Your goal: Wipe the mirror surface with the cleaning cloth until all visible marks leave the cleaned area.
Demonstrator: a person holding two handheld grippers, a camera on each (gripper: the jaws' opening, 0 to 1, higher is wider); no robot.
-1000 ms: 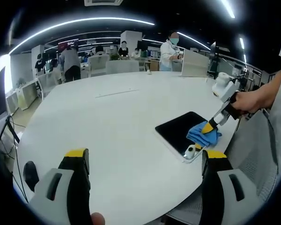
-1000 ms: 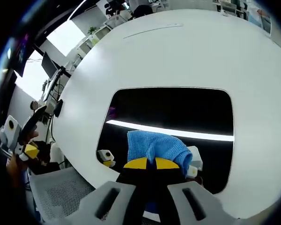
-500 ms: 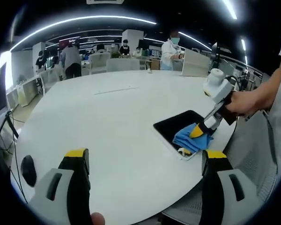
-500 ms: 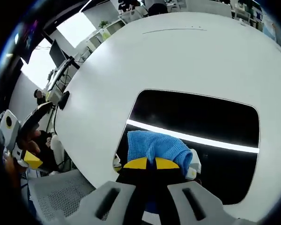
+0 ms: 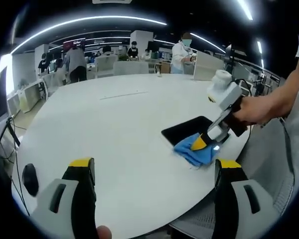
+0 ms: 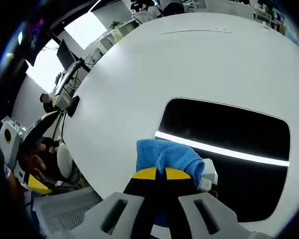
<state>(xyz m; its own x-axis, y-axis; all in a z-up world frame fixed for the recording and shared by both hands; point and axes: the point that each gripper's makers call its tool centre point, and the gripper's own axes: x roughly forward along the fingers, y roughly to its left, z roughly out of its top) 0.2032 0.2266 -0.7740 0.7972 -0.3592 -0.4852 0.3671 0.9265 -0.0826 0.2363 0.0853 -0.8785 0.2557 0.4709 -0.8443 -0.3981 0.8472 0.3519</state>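
Note:
A dark rectangular mirror (image 6: 229, 144) lies flat on the round white table (image 6: 139, 84), reflecting a ceiling light strip. My right gripper (image 6: 156, 173) is shut on a blue cleaning cloth (image 6: 164, 155), which is pressed on the mirror's near left corner and hangs over onto the table. In the left gripper view the mirror (image 5: 182, 132) sits near the table's right edge, with the right gripper (image 5: 199, 143) on the cloth (image 5: 192, 149) at its front corner. My left gripper (image 5: 152, 172) is held open above the near table edge, holding nothing.
A person's hand (image 5: 254, 107) holds the right gripper from the right. Mesh office chairs (image 6: 60, 209) stand beside the table edge. Several people (image 5: 182, 52) and desks are in the office beyond the table.
The right gripper has dragged the cloth across the mirror toward its near left corner, so the cloth now partly overhangs the table. The left gripper has stayed put.

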